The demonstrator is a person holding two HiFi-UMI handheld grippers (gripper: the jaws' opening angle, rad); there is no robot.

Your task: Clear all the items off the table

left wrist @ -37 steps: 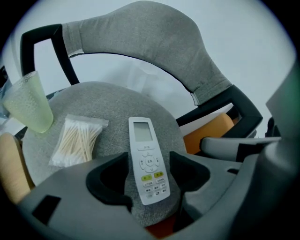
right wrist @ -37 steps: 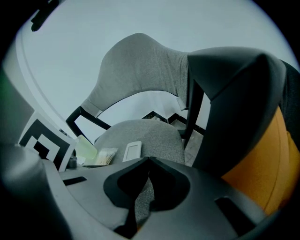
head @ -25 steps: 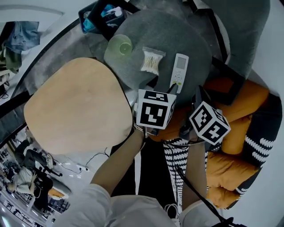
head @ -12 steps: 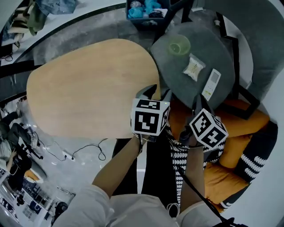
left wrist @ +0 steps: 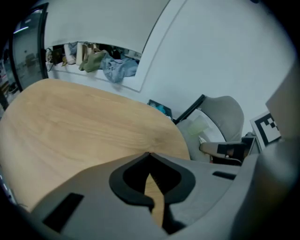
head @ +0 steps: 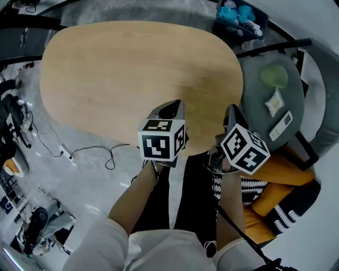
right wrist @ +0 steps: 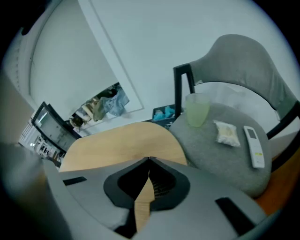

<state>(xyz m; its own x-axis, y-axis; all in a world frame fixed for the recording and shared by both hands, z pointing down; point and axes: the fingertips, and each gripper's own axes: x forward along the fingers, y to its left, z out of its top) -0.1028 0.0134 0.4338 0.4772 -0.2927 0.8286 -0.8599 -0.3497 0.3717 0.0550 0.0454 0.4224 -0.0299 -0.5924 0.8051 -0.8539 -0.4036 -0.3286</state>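
The wooden table (head: 132,74) has a bare top. My left gripper (head: 170,108) hangs over its near edge; its jaws have just been closing and now meet with nothing between them (left wrist: 149,153). My right gripper (head: 231,112) is beside it at the table's right end, also shut and empty (right wrist: 149,159). On the grey chair seat (head: 259,106) to the right lie a green cup (head: 274,77), a small bag of cotton swabs (head: 274,101) and a white remote (head: 280,125). The right gripper view shows the cup (right wrist: 197,108), bag (right wrist: 228,133) and remote (right wrist: 253,146) well ahead of the jaws.
A blue basket (head: 241,16) of small items stands on the floor behind the chair. Orange cushions (head: 286,174) and a black-and-white striped cloth (head: 249,185) lie at the lower right. A loose cable (head: 90,153) runs on the floor left of the person's legs.
Both grippers have swung left, from the chair and orange cushion to the table's near edge. The view turned with them, so the chair now sits at the far right.
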